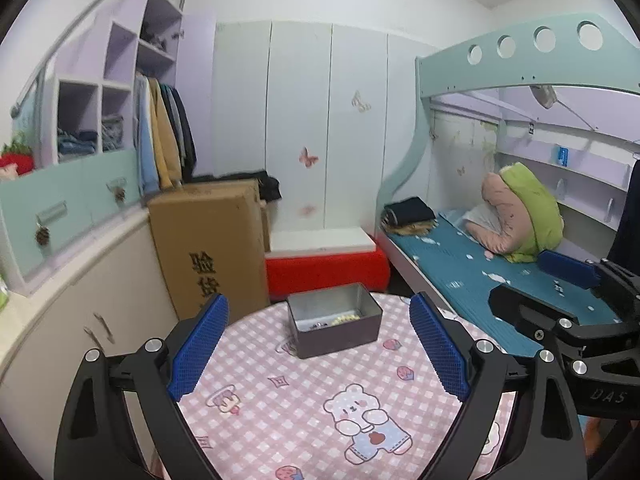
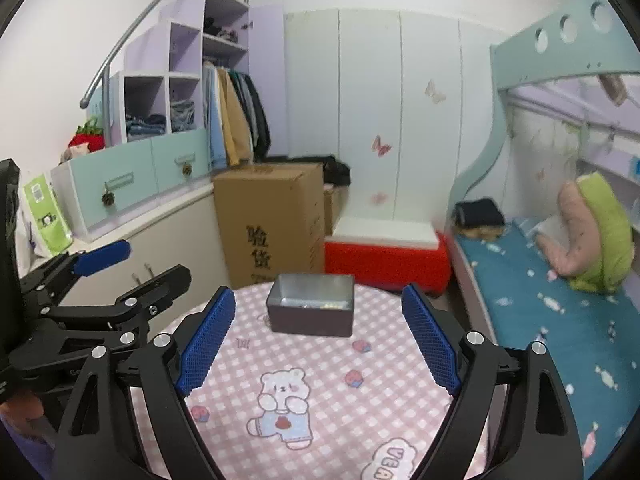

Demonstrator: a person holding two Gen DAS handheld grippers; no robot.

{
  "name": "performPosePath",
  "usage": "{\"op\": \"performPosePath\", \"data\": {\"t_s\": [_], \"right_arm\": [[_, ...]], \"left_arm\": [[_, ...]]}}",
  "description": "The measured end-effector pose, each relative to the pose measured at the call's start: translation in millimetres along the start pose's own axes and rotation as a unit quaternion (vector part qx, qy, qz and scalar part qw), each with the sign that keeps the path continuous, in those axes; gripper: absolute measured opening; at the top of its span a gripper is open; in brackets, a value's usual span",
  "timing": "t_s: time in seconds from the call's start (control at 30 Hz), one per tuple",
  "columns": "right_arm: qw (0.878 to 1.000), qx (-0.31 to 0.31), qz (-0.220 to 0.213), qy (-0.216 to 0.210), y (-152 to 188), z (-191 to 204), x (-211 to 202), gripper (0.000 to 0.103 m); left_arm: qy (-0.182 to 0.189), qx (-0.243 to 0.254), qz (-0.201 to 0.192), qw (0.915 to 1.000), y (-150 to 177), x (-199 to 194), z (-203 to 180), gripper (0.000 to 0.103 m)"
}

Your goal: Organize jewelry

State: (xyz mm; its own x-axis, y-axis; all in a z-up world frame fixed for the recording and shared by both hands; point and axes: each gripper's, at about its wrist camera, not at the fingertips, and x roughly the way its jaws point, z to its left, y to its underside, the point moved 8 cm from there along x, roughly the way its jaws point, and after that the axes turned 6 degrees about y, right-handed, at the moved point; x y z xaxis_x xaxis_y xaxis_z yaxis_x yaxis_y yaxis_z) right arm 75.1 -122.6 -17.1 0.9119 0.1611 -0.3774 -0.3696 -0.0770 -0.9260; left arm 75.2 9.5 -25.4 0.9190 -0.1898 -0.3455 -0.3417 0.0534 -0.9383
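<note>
Both the left hand-held gripper (image 1: 318,346) and the right hand-held gripper (image 2: 318,336) are hovering with jaws spread and empty. The metal tin (image 1: 334,321) is sitting on the tabletop (image 1: 304,408), holding a pearl-like strand (image 1: 345,317). The jewelry is likely light, limp and slippery; pinch a gathered section, not one bead.

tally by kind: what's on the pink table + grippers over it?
Metal tin, open, jewelry inside (pieces too small to count): 1
Grippers, both open and empty, left gripper and right gripper: 2
Total: 3
</note>
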Motion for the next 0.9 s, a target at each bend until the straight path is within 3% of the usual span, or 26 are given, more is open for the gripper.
{"op": "performPosePath", "data": {"t_s": [0.2, 0.47, 0.9], "right_arm": [[0.999, -0.003, -0.031, 0.018, -4.9, -2.5, -29.7, 0.083], [0.998, 0.004, -0.056, 0.029, -7.5, -10.1, -53.3, 0.086], [0.998, 0.011, -0.053, 0.027, -6.1, -13.6, -53.6, 0.086]], "left_arm": [[-0.027, 0.018, -0.038, 0.9987, -9.0, -28.1, -9.8, 0.089], [-0.036, 0.017, -0.072, 0.9966, -14.0, -47.1, -19.3, 0.089], [-0.041, 0.018, -0.083, 0.9955, -14.1, -51.4, -22.5, 0.089]]}}
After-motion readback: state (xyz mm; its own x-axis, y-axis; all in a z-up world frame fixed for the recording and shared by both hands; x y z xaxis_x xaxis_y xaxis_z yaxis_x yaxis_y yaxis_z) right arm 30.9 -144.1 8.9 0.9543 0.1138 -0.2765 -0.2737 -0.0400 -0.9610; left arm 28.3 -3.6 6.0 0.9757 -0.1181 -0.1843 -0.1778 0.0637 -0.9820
